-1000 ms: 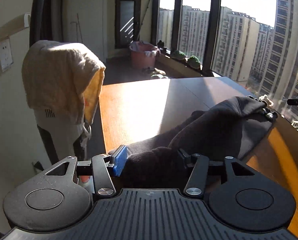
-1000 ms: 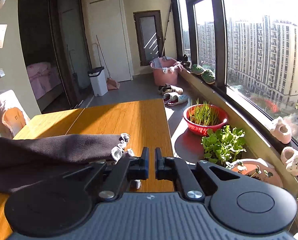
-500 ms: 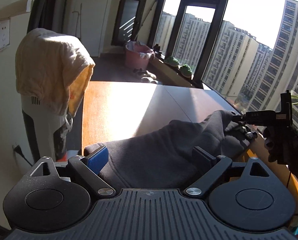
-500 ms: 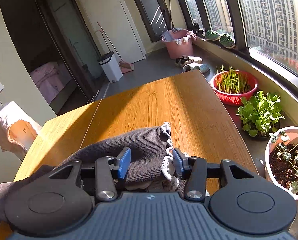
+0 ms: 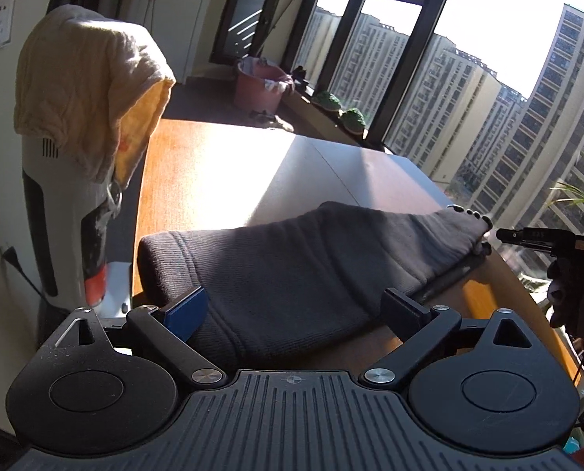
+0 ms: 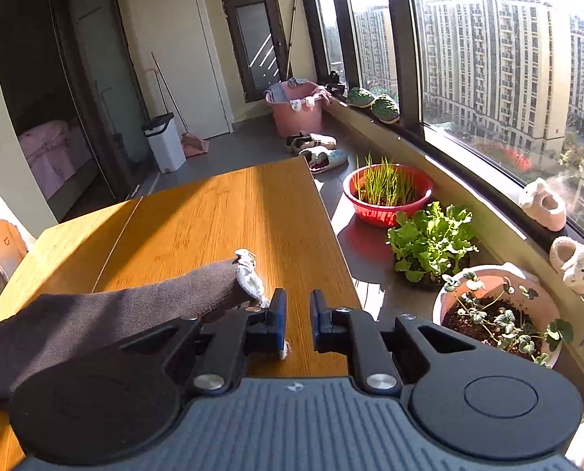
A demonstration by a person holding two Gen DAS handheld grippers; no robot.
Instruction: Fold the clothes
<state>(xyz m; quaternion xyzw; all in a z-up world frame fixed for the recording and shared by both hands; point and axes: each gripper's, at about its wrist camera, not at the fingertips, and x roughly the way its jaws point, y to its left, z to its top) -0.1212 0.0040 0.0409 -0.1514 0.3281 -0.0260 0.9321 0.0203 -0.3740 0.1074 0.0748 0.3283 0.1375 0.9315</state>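
A dark grey knit garment [image 5: 303,271] lies folded along the near edge of the wooden table [image 5: 213,172]. My left gripper [image 5: 295,310] is wide open just above its near end, fingers on either side, not gripping. In the right wrist view the same garment [image 6: 107,314] lies to the left, its pale trimmed end [image 6: 248,271] beside my left finger. My right gripper [image 6: 295,322] is open by a narrow gap with nothing between the pads, over bare table [image 6: 229,212]. The right gripper also shows in the left wrist view [image 5: 546,235], just past the garment's far end.
A white appliance draped with a beige-yellow cloth [image 5: 88,94] stands left of the table. Right of the table are a red basin of grass [image 6: 386,192], potted plants [image 6: 433,239] [image 6: 495,310] and the window ledge. A pink bucket [image 6: 295,106] and shoes lie beyond.
Both grippers let go of the garment, which now lies flat on the table. The left gripper opened wide and rose. The right gripper drew off the garment's end to the right and narrowed.
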